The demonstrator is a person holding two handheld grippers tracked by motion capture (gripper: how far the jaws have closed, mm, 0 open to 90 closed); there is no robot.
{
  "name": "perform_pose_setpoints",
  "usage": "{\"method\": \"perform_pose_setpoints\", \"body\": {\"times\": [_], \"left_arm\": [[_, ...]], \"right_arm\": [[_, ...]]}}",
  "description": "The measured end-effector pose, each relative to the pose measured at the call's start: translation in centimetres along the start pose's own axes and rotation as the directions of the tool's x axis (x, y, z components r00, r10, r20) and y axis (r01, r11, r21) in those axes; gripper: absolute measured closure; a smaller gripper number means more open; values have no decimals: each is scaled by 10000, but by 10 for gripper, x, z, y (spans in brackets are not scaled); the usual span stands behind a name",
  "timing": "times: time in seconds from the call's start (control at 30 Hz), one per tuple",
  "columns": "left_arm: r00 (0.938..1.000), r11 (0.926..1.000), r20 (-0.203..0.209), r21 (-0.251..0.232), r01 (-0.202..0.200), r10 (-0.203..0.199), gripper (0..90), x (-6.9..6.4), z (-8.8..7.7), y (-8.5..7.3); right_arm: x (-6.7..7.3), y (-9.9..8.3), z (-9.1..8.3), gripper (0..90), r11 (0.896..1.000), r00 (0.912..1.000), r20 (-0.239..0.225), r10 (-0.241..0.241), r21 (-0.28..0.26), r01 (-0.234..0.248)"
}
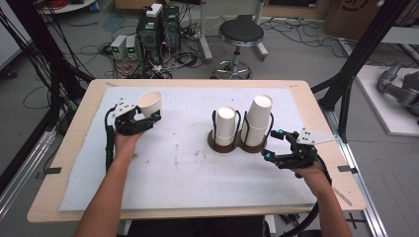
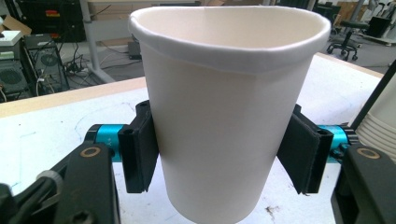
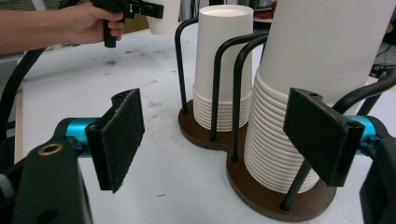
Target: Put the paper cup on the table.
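Left gripper [image 1: 143, 117] has its jaws clamped on a single white paper cup [image 2: 224, 116], upright and mouth-up at the far left of the white mat [image 1: 188, 187], looking ready to be set down there. Right gripper [image 1: 277, 144] hangs wide open and empty just beside the cup holder [image 1: 232, 144], likely lining up on the taller stack [image 3: 299, 93]. No brand or writing readable on any cup.

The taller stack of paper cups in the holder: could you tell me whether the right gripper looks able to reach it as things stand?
Probably yes. The right gripper is open beside the taller stack, nothing lying between them, though the holder has black rods that partly cage the lower cups.
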State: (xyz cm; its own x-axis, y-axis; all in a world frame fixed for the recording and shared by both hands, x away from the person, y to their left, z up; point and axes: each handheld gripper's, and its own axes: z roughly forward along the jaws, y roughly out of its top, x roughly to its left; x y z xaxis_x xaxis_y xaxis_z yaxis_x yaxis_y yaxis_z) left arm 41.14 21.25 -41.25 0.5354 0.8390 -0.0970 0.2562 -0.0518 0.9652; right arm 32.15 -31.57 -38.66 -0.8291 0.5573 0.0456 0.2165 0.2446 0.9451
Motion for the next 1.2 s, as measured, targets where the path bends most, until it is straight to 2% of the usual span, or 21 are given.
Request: {"method": "perform_pose_setpoints", "body": {"times": [0.33, 0.7, 1.2], "left_arm": [[10000, 9999, -35, 96, -32, 32, 361, -1, 0, -1], [9999, 9996, -90, 263, 76, -74, 361, 4, 4, -5], [10000, 9996, -96, 297, -4, 7, 361, 1, 3, -6]], "right_arm": [[2, 2, 4, 209, 9999, 9998, -165, -105, 78, 106], [1, 0, 1, 209, 10000, 10000, -70, -28, 80, 29], [0, -1, 0, 209, 10000, 10000, -76, -62, 64, 62]]}}
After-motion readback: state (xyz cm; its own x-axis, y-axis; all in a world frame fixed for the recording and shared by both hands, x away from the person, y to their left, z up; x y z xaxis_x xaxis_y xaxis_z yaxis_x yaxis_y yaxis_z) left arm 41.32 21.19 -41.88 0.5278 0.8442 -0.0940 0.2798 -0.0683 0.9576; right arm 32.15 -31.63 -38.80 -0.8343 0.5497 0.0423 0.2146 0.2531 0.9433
